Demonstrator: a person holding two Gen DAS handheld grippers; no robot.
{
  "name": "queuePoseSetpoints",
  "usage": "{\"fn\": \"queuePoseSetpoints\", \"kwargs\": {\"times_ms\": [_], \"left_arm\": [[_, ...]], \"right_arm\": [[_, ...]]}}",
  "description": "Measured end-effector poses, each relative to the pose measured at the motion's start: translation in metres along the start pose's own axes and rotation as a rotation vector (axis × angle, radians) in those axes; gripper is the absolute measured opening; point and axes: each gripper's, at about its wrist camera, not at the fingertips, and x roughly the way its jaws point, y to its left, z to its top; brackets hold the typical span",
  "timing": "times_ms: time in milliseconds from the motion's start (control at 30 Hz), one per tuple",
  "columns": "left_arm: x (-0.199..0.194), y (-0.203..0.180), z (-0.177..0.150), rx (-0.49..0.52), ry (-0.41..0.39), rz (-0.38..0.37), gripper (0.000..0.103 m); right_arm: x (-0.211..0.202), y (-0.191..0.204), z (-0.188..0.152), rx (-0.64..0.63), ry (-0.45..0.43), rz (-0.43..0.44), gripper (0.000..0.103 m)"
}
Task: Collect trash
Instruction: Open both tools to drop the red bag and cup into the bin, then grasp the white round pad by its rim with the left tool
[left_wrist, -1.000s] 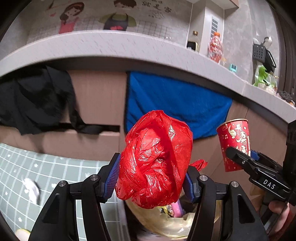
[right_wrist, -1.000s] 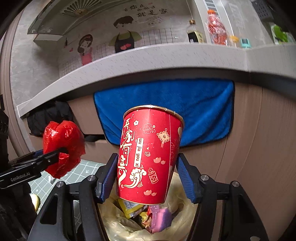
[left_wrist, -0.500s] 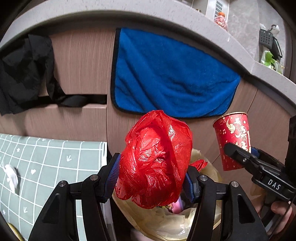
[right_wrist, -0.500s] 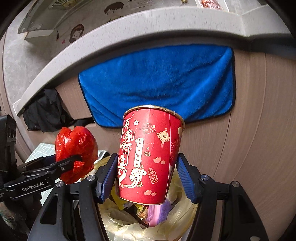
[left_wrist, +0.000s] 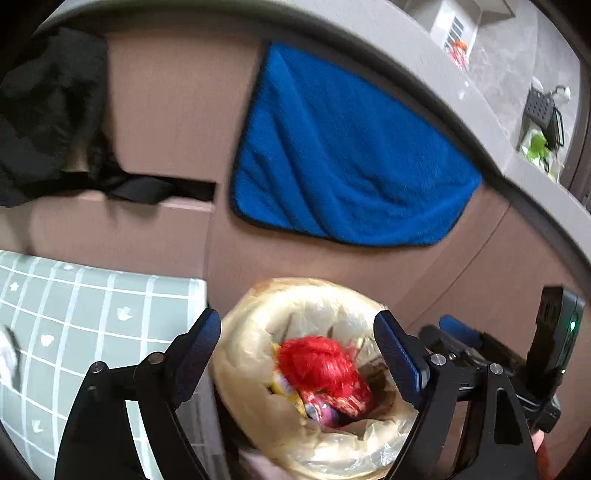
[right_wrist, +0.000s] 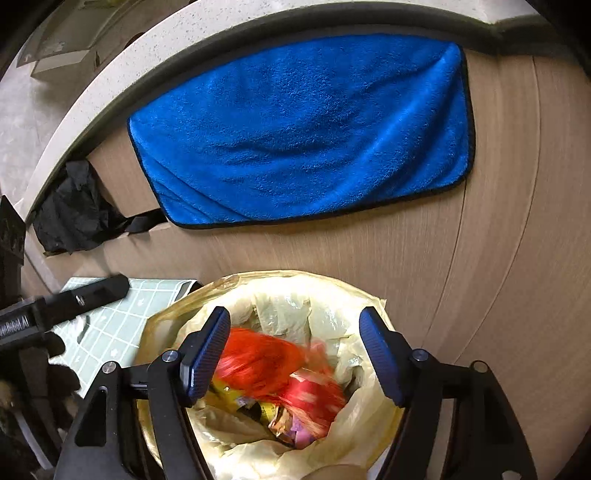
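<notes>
A trash bin lined with a yellowish plastic bag (left_wrist: 255, 325) (right_wrist: 177, 314) sits below both grippers. Inside it lie the crumpled red plastic bag (left_wrist: 317, 362) (right_wrist: 258, 362) and the red paper cup (right_wrist: 314, 398), both motion-blurred, on top of other wrappers. My left gripper (left_wrist: 297, 350) is open and empty above the bin's left side. My right gripper (right_wrist: 295, 354) is open and empty above the bin. The right gripper's body (left_wrist: 480, 354) shows at the right of the left wrist view. The left gripper's finger (right_wrist: 66, 299) shows at the left of the right wrist view.
A blue towel (left_wrist: 343, 162) (right_wrist: 306, 129) hangs on the brown cabinet front behind the bin. A black cloth (left_wrist: 48, 110) (right_wrist: 74, 214) hangs from a drawer at the left. A green checked table cover (left_wrist: 74, 317) (right_wrist: 110, 325) lies left of the bin.
Both grippers tilted down over the bin and opened. The red bag left the left gripper and the red cup left the right gripper; both now lie in the bin.
</notes>
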Motion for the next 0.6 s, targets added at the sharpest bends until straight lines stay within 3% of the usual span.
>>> {"fn": "queuePoseSetpoints", "kwargs": {"times_ms": [300, 600], "left_arm": [[-0.094, 0.064, -0.007, 0.009, -0.115, 0.175, 0.085], [-0.191, 0.171, -0.044, -0.115, -0.122, 0.33, 0.085]], "right_arm": [[-0.031, 0.019, 0.005, 0.001, -0.045, 0.092, 0.066], [-0.041, 0.098, 0.005, -0.104, -0.076, 0.131, 0.065]]}}
